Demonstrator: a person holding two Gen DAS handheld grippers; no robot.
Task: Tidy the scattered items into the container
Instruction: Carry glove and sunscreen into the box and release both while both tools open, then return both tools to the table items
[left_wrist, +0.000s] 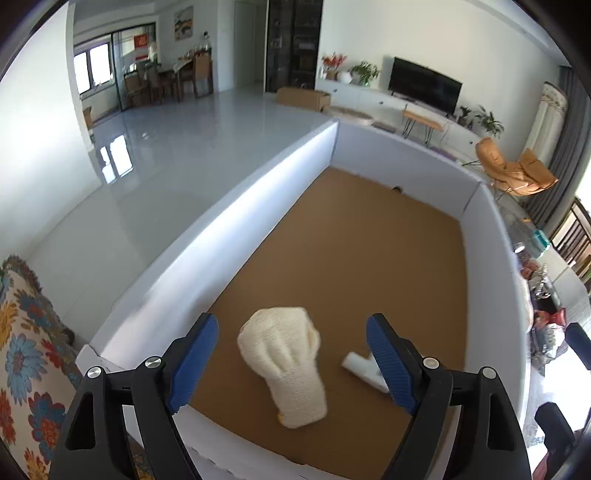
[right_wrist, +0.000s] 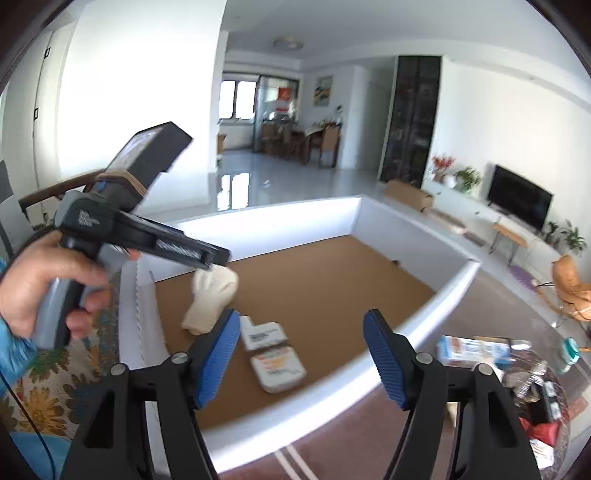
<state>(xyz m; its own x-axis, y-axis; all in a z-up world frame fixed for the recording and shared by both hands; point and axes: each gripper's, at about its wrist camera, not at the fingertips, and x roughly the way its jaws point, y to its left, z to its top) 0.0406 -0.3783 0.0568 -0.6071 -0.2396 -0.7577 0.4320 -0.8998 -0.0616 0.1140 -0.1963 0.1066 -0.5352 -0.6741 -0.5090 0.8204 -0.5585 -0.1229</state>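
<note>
The container (left_wrist: 221, 229) is a big white-walled box with a brown cardboard floor. A cream knitted glove (left_wrist: 284, 362) is on that floor, directly under my left gripper (left_wrist: 291, 325), which is open and holds nothing. A white packet (left_wrist: 360, 369) lies partly hidden behind its right finger. In the right wrist view a hand (right_wrist: 37, 291) holds the left gripper (right_wrist: 214, 258) over the glove (right_wrist: 210, 295). My right gripper (right_wrist: 301, 317) hangs open and empty above the box's near wall (right_wrist: 295, 417), with two white packets (right_wrist: 264, 334) (right_wrist: 279, 369) on the floor below it.
A floral cloth (right_wrist: 48, 398) lies left of the box. On the right, outside the box, a surface holds a blue-and-white carton (right_wrist: 472, 349), a teal-capped bottle (right_wrist: 569, 354) and several other loose things. The far end of the box floor (left_wrist: 369, 229) is bare.
</note>
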